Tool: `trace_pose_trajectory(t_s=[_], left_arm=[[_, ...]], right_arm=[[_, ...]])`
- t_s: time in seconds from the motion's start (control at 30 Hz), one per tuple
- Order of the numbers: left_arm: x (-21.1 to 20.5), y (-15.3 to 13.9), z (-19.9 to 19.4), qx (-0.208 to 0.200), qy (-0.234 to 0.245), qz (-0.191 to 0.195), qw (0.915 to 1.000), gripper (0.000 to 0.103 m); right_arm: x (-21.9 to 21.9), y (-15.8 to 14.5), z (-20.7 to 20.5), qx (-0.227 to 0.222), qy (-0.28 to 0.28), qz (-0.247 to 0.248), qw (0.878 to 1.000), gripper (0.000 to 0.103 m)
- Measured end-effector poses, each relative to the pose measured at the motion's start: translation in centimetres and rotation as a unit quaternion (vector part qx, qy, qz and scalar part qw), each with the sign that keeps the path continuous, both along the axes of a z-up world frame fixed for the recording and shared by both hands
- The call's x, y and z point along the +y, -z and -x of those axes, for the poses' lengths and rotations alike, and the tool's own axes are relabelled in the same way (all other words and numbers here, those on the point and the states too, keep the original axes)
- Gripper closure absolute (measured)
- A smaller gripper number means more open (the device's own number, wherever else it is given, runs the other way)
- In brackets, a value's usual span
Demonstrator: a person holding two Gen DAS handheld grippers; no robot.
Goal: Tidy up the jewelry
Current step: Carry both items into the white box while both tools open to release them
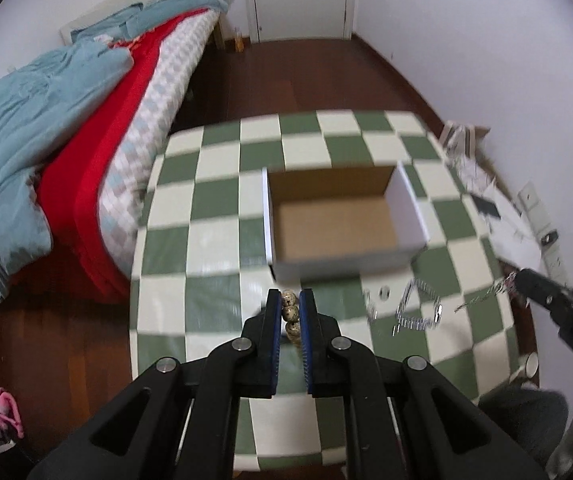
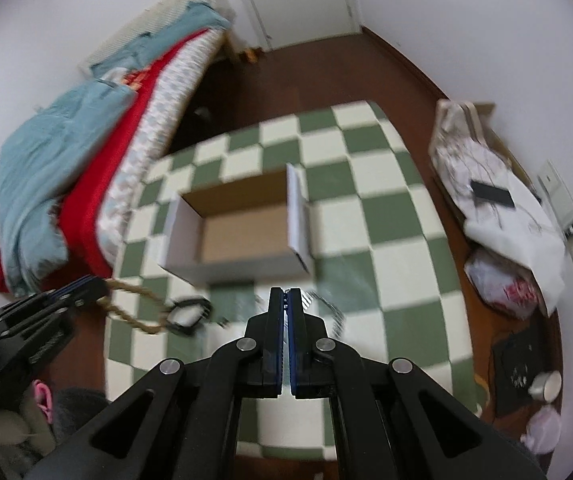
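Left gripper (image 1: 291, 314) is clamped on a beaded bracelet (image 1: 289, 312), a few speckled beads showing between the blue pads just short of the cardboard box (image 1: 338, 216). From the right wrist view the same bracelet (image 2: 132, 308) looks like a brownish loop trailing off the left gripper (image 2: 86, 284), with a dark tassel-ish bit (image 2: 188, 314) at its end, though it's too blurry to be sure what that is.

Right gripper (image 2: 286, 300) is squeezed nearly flat, and it looks pinched on a thin silver chain (image 1: 486, 294). In the left view the chain hangs off its tip and runs down toward the table. More silvery chain (image 1: 414, 312) lies on the checked tablecloth (image 1: 214, 160) between the two grippers, just in front of the box. Can't tell if that's one piece or several.

Progress-wise, I'd say barely started. The box looks empty, nothing inside that I can see, so both pieces have yet to go in. The bracelet is closest, right at the near wall of the box; the chain is off to the right and lower. My guess is the bracelet goes in first.
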State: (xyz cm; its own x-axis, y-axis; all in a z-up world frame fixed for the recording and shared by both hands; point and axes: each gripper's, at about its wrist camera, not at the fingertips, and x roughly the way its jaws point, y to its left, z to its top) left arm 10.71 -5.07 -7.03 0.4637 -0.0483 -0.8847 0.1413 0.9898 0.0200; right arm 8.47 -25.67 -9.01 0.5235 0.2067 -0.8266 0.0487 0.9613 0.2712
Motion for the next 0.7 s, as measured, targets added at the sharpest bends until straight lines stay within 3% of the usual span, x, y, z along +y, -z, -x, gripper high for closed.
trace_pose_trajectory(t_s=[0.17,0.33,0.7], left_arm=[[0.1,-1.5,-3.8,-0.017,-0.004,0.01,0.9998,0.097],[0.1,-0.4,-8.4,-0.002,-0.008,0.015,0.9999,0.097],[-1.0,5.7,-16.2,0.092,-0.005,0.073,0.9931,0.097]], right_arm=[[2.1,-2.4,-3.9,-0.026,-0.023,0.0,0.999,0.101],[3.5,-1.6,-9.3,-0.01,-0.034,-0.013,0.999,0.101],[5.3,5.9,-17.9,0.082,-0.051,-0.01,0.995,0.101]])
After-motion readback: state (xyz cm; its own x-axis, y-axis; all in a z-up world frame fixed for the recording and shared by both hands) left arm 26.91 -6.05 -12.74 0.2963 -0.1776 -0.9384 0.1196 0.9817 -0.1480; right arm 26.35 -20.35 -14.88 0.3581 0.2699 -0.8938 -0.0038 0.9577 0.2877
